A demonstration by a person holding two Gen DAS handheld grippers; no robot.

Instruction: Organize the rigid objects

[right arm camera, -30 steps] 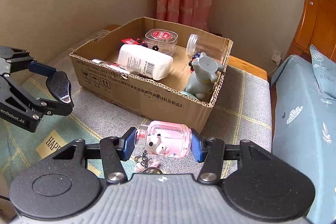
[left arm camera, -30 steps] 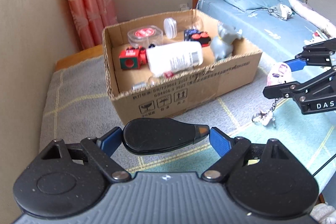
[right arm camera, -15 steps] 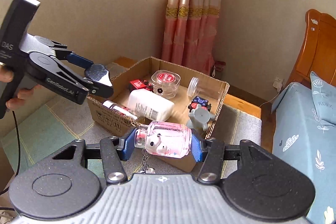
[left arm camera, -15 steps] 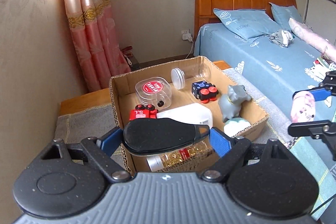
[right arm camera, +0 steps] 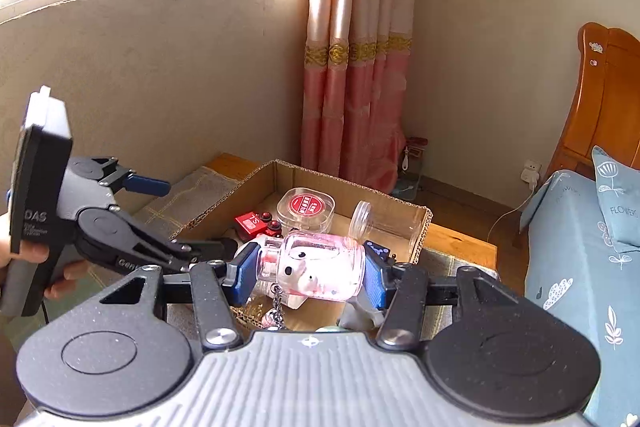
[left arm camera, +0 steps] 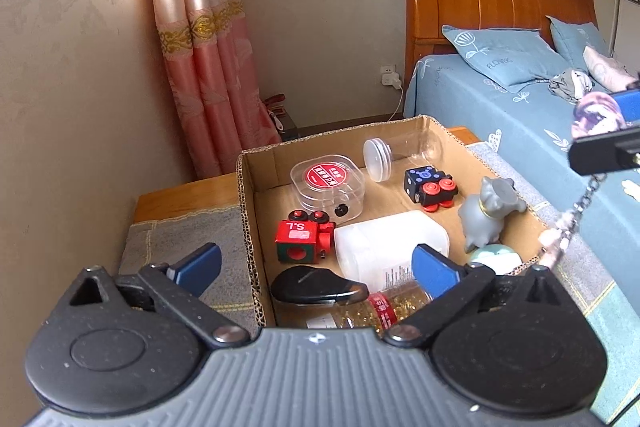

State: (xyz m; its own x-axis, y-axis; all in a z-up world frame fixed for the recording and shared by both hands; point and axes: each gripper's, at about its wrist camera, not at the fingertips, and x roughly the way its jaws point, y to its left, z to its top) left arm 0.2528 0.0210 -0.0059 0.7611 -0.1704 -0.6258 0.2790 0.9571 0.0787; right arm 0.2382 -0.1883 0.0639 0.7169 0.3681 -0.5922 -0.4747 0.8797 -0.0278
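Left gripper [left arm camera: 316,267]: jaws spread wide, holding nothing, poised over the near left corner of the cardboard box [left arm camera: 250,211]; black oval object [left arm camera: 318,289] lies in the box just below it, free of both fingers

Right gripper [right arm camera: 306,273]: jaws pinching a clear pink bottle with a pig face [right arm camera: 316,269], held sideways above the box's near edge, its chain [right arm camera: 277,307] dangling beneath

Box contents: red toy train block [left arm camera: 304,241], dark blue toy block with red wheels [left arm camera: 430,185], round clear container with red label [left arm camera: 328,187], clear jar on its side [left arm camera: 400,153], white bottle [left arm camera: 390,247], grey elephant figurine [left arm camera: 488,211], bottle of yellow capsules [left arm camera: 384,307]

Surroundings: grey checked cloth [left arm camera: 180,247] under the box, pink curtain [left arm camera: 208,59], bed with blue bedding [left arm camera: 520,107] at right
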